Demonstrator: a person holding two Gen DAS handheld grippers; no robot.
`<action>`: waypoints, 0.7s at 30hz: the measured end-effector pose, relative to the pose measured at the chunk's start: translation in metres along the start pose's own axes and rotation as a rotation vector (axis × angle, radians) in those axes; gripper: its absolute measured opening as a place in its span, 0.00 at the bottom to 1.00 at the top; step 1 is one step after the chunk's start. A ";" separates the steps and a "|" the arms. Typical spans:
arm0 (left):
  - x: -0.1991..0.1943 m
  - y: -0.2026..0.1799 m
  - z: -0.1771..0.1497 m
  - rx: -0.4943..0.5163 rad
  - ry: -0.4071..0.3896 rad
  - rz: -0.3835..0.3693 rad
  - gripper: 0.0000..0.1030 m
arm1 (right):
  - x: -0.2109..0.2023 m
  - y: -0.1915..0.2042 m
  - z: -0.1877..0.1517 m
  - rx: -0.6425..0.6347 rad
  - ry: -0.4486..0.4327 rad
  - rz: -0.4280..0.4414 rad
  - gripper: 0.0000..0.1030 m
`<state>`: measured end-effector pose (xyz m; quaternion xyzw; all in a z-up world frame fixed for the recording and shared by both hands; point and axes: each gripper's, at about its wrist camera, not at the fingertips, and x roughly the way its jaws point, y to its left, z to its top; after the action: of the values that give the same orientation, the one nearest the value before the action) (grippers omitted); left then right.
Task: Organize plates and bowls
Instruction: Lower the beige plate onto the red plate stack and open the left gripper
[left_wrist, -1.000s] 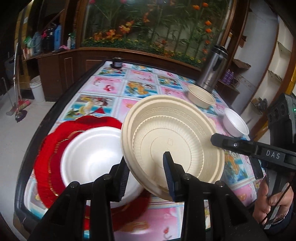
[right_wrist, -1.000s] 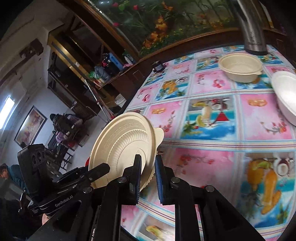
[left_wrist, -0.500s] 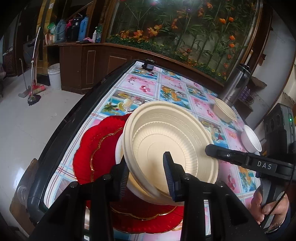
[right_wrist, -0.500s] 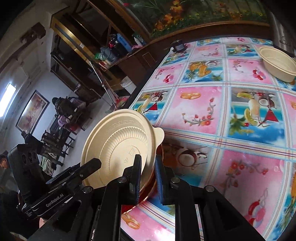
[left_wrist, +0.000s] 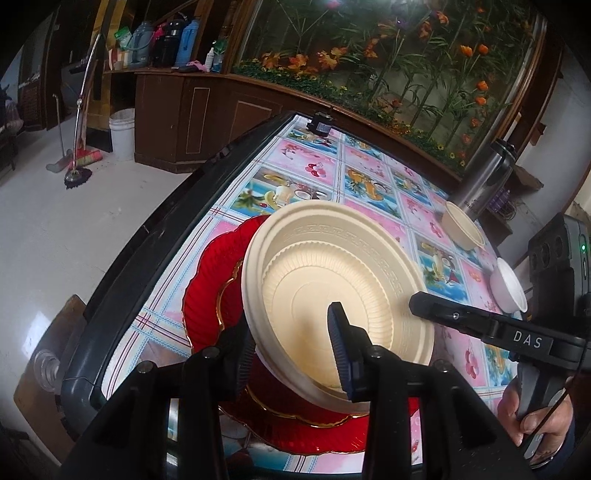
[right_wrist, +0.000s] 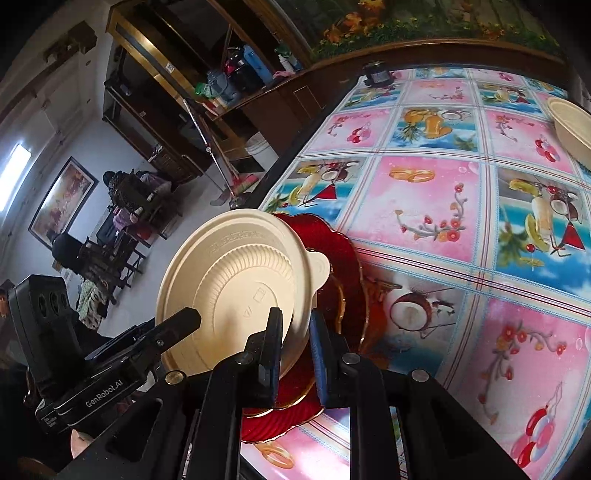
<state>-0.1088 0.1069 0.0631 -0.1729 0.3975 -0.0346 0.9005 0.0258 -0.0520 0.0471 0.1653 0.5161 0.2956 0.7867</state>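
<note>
A large beige ribbed plate (left_wrist: 332, 291) is held by both grippers above a red scalloped plate (left_wrist: 210, 280) at the table's near left corner. My left gripper (left_wrist: 295, 354) is shut on the beige plate's near rim. My right gripper (right_wrist: 295, 343) is shut on the plate's opposite rim; the plate also shows in the right wrist view (right_wrist: 236, 291), tilted, over the red plate (right_wrist: 343, 280). A white plate under the beige one is mostly hidden. A beige bowl (left_wrist: 461, 229) and a white bowl (left_wrist: 509, 288) sit at the far right.
The table (left_wrist: 369, 177) has a colourful fruit-print cloth and a dark rim (left_wrist: 147, 243) close on the left. A steel thermos (left_wrist: 487, 173) stands behind the beige bowl. A small dark jar (left_wrist: 321, 123) sits at the far edge.
The beige plate, held by both grippers, has moved left across the table to above the red plate and now covers the white plate lying there.
</note>
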 end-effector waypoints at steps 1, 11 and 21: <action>0.001 0.001 0.000 -0.004 0.002 -0.006 0.36 | -0.001 0.000 0.000 0.003 0.000 0.006 0.18; -0.006 -0.005 0.004 -0.014 -0.022 0.006 0.59 | -0.020 -0.005 0.000 0.018 -0.029 0.033 0.19; -0.041 -0.025 0.011 0.043 -0.134 0.019 0.60 | -0.061 -0.036 0.000 0.055 -0.098 0.020 0.20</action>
<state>-0.1267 0.0951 0.1070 -0.1516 0.3372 -0.0229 0.9289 0.0185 -0.1185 0.0702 0.2060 0.4833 0.2807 0.8032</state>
